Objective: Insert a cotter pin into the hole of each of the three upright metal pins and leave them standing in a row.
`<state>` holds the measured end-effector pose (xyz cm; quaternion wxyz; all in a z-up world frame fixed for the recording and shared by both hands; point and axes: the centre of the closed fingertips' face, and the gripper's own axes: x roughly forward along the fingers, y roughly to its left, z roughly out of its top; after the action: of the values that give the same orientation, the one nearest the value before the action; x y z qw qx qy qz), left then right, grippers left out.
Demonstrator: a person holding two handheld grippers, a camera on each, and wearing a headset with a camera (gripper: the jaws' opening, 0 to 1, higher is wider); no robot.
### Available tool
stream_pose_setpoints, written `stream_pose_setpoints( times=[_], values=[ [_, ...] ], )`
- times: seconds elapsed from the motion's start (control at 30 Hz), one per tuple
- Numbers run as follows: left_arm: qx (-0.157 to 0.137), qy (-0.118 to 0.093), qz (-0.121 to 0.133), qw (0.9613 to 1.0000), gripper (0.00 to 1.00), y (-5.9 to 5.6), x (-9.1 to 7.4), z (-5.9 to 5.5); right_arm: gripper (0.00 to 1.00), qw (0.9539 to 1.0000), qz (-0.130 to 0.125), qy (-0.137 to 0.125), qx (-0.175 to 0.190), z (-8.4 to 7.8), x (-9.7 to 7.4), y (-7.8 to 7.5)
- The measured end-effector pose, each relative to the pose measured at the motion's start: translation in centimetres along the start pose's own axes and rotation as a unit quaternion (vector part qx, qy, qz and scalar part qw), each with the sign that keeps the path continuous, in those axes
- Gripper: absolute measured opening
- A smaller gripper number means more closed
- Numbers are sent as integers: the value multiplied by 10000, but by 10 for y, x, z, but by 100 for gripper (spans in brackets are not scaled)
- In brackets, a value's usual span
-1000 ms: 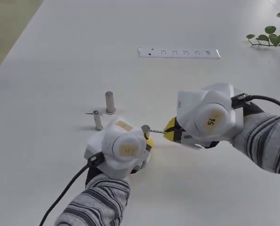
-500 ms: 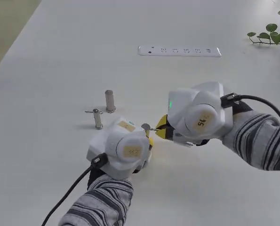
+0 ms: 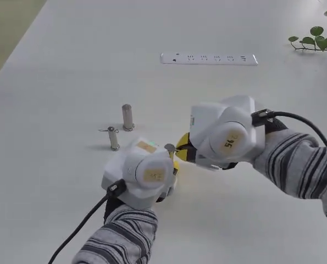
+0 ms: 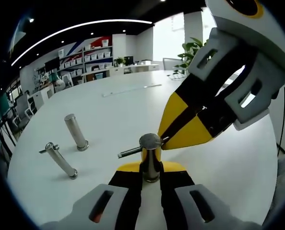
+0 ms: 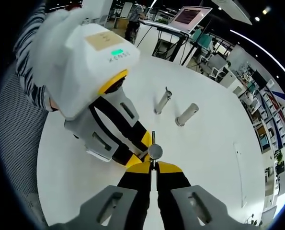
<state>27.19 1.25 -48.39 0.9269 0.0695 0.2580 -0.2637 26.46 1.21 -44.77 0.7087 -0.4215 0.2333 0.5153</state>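
Observation:
My left gripper [image 4: 150, 168] is shut on an upright metal pin [image 4: 151, 154], seen in the head view as the pin [image 3: 170, 148] near the table's middle. My right gripper [image 5: 154, 166] is shut on a thin cotter pin [image 5: 153, 137], whose shaft passes through the pin's head [image 5: 155, 151] and sticks out the far side [image 4: 130, 152]. The right gripper's yellow fingers [image 4: 188, 122] touch the pin's head. To the left stand a metal pin with a cotter pin through it [image 3: 113, 138] and a plain metal pin [image 3: 127, 117].
A white power strip [image 3: 209, 59] lies farther back on the white table [image 3: 70, 71]. Green plant leaves [image 3: 316, 42] reach in at the far right. Black cables trail from both grippers towards me.
My right gripper has moved left up to the held pin, and the cotter pin has slid through its hole. The left gripper and the other two pins have stayed put.

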Motion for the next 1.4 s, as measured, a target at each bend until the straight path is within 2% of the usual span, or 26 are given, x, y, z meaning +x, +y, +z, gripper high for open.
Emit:
stream_pose_setpoints(
  times=[0.07,0.1,0.13,0.17,0.33,0.47,0.57,0.7,1.17,1.3,1.4],
  values=[
    [-26,2,6,10000,10,0,0,0,3,9999,-79,11,-125,0,0,-1],
    [-25,6,10,10000,10,0,0,0,5,9999,-89,-27,-71,0,-1,-1],
    [-28,7,17,10000,10,0,0,0,7,9999,-71,-104,32,3,-2,-1],
    [-41,8,25,10000,10,0,0,0,8,9993,36,-209,294,5,-4,3],
    [-89,11,57,9999,10,0,1,-1,7,9990,-32,-140,419,2,-12,-3],
    [-166,27,72,9998,10,1,1,-1,3,9979,50,-182,613,1,-15,-1],
    [-193,43,81,9998,10,1,1,-1,2,9984,33,-52,570,-5,-13,0],
    [-273,52,85,9996,10,1,1,-2,0,9977,72,-69,667,-5,-12,3],
    [-269,50,144,9995,10,1,0,-2,0,9974,64,-78,714,-3,-10,3],
    [-219,37,145,9996,10,1,0,-2,0,9951,-17,-182,968,-4,-11,0],
    [-172,9,115,9998,9,1,1,-1,5,9918,-85,-257,1253,-6,-12,-3]
  ],
)
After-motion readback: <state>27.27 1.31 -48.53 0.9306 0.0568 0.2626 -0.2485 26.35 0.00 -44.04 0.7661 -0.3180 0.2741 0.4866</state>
